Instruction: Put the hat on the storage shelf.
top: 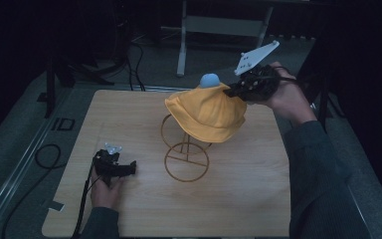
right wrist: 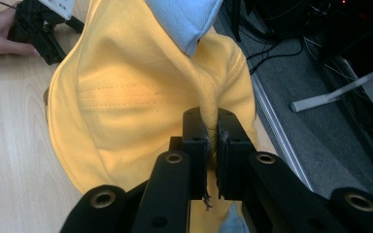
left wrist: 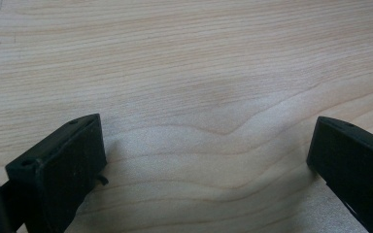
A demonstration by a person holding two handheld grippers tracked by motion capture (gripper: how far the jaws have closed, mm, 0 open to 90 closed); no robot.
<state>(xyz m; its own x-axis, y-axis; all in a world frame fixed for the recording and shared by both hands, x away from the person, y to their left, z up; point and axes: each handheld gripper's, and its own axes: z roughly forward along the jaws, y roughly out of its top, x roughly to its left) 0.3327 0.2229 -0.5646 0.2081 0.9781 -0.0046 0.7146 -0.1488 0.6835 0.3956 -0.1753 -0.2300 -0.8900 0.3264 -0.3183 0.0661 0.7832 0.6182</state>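
Right gripper (right wrist: 212,141) raised, pinching yellow hat (top: 209,112), left gripper (top: 115,168) resting on table (top: 258,199)

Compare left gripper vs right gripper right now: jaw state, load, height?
The left gripper has its jaws spread wide over bare wood; the right gripper has its jaws closed on a fold of the yellow hat. The left gripper is empty; the right gripper carries the hat. The left gripper sits low at the wooden table; the right gripper is raised at the hat's crown, above the wire stand. Both are black and hand-held.
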